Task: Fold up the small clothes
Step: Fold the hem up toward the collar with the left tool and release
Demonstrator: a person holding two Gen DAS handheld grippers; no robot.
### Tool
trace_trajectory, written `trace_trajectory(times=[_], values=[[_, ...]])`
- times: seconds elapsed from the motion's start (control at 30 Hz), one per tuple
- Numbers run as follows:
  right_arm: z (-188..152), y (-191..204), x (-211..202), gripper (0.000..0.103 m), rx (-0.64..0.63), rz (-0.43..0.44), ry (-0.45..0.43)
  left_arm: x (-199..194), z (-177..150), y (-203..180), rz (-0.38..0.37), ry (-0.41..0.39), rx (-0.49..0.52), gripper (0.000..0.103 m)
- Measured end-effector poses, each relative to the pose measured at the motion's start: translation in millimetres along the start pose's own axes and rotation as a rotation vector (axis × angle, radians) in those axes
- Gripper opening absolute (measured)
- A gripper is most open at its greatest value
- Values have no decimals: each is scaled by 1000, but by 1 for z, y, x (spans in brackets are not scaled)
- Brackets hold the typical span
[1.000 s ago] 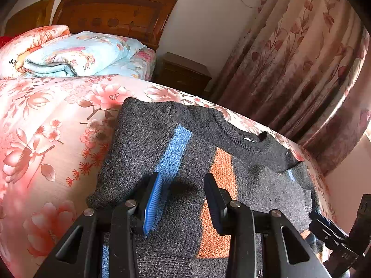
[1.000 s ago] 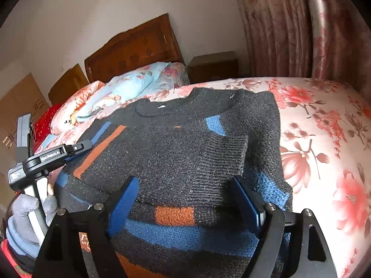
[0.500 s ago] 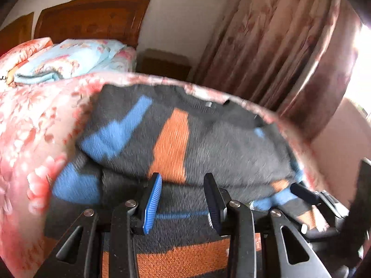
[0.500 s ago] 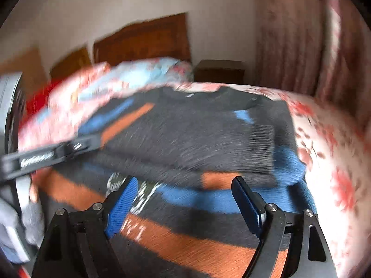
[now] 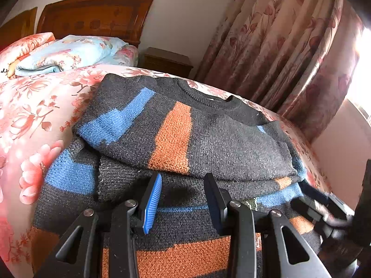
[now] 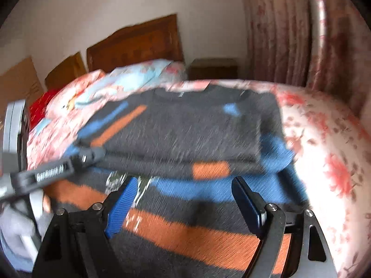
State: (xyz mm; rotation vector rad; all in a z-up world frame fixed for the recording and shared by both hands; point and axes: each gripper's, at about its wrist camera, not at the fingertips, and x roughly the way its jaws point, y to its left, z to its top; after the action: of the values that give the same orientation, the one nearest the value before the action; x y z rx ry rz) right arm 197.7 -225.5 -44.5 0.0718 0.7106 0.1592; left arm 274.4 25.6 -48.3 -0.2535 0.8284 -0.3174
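On floral bed (image 5: 34, 106), dark striped sweater (image 5: 208, 139), sleeves folded in

a home bedroom: a bed (image 5: 34, 106) under a pink floral cover, carved wooden headboard (image 5: 92, 16), folded light-blue quilt (image 5: 67, 55) (by the pillows), a dark nightstand (image 5: 167, 61) and long flowered curtains (image 5: 278, 46) beside it.

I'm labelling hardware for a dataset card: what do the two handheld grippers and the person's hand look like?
Both the left gripper and the right gripper have black triangular finger frames with cutouts and silver screws. Each carries one ribbed blue pad and one dark pad. In the right wrist view the left gripper's black body bears blurred white lettering, held by a grey-gloved hand.
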Motion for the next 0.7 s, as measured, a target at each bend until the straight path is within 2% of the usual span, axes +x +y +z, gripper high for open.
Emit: trace_trajectory(times=[0.17, 0.27, 0.33, 0.37, 0.4, 0.47, 0.53, 0.63, 0.7], values=[[39, 11, 21, 103, -58, -39, -5, 0, 0, 1, -5, -2, -6, 38], [52, 16, 39, 103, -83, -65, -8, 0, -1, 0, 1, -2, -1, 38], [51, 12, 64, 103, -76, -132, 55, 1, 0, -1, 5, -1, 2, 38], [47, 7, 78, 103, -52, -152, 123, 1, -1, -2, 9, -1, 6, 38], [50, 4, 74, 103, -33, -137, 90, 1, -1, -3, 16, -1, 11, 39], [51, -4, 74, 103, 9, -127, 95, 2, -1, -7, 38, 7, 25, 39], [51, -9, 63, 103, 42, -108, 39, -1, 3, -12, 67, 27, 21, 39], [47, -27, 38, 103, 134, -47, -93, -4, 27, -32, 11, 5, 47, 39], [47, -42, 36, 103, 219, -34, -111, 4, 47, -48, 16, -21, 111, 39]])
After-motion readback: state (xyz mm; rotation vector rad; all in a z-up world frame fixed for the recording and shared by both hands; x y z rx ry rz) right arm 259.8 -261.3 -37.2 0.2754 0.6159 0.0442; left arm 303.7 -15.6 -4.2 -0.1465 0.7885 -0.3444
